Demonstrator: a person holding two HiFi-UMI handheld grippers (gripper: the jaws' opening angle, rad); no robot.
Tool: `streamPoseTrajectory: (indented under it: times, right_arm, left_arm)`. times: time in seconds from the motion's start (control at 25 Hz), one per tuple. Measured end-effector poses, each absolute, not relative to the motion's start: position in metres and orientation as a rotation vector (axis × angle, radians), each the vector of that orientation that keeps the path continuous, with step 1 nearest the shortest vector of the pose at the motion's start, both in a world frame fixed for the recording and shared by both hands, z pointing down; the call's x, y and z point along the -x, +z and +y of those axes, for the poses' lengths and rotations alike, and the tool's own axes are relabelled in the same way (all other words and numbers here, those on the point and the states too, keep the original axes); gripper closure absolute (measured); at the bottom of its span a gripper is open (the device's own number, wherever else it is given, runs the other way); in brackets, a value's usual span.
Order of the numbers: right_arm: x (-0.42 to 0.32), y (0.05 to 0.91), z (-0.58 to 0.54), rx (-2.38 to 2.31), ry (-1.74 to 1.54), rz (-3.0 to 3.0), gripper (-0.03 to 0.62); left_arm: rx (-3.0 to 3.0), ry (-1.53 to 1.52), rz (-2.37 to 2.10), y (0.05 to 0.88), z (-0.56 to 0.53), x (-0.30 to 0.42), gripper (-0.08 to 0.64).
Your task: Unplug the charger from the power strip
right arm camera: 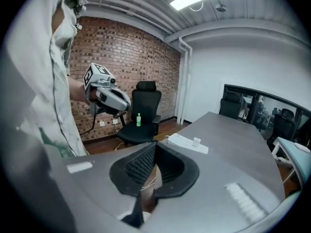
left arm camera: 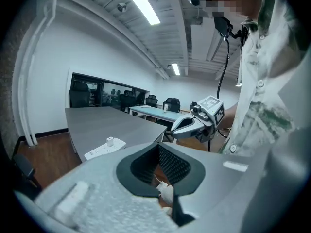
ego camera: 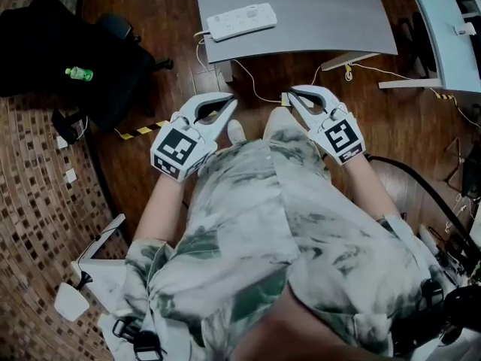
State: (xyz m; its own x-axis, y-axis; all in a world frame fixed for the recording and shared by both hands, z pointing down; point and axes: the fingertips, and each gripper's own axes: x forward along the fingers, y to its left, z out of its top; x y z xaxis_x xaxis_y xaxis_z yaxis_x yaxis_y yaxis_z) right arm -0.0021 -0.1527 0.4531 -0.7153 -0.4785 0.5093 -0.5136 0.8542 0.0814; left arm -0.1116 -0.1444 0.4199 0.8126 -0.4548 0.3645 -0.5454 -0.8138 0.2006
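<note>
A white power strip (ego camera: 240, 21) lies near the front edge of the grey table (ego camera: 316, 13), with a small white charger (ego camera: 253, 9) plugged into it. Both grippers hover over the person's lap, well short of the table. My left gripper (ego camera: 228, 104) is shut and holds nothing; from it, the strip (left arm camera: 104, 148) and charger (left arm camera: 111, 141) lie ahead to the left. My right gripper (ego camera: 291, 96) is also shut and holds nothing, with the strip (right arm camera: 187, 143) and charger (right arm camera: 196, 141) ahead of its tips. Each gripper shows in the other's view.
A black office chair (ego camera: 90, 59) with a green bottle (ego camera: 79, 73) on it stands at the left. White cables (ego camera: 252, 89) trail over the wooden floor below the table edge. A second pale desk (ego camera: 447, 28) stands at the right.
</note>
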Motion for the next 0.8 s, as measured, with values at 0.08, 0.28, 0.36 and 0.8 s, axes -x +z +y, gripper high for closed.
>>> streamPoseTrajectory:
  times: [0.08,0.28,0.36,0.8]
  right_arm:
    - [0.006,0.465,-0.177,-0.716,0.095,-2.476,0.586]
    - [0.004,0.503,-0.237,-0.649,0.095,-2.418,0.585]
    - [0.008,0.520,-0.263,-0.596,0.086,-2.398,0.586]
    - [0.017,0.612,-0.375,-0.349,0.058,-2.291,0.586]
  left_arm:
    - [-2.681,0.439,-0.774,0.430,-0.161,0.114,0.557]
    - [-2.659,0.479,-0.784,0.451,-0.214,0.097,0.557]
    - [-2.657,0.510,-0.788,0.458,-0.238,0.094,0.557]
    - [-2.588,0.810,-0.853,0.522,-0.357,0.079,0.422]
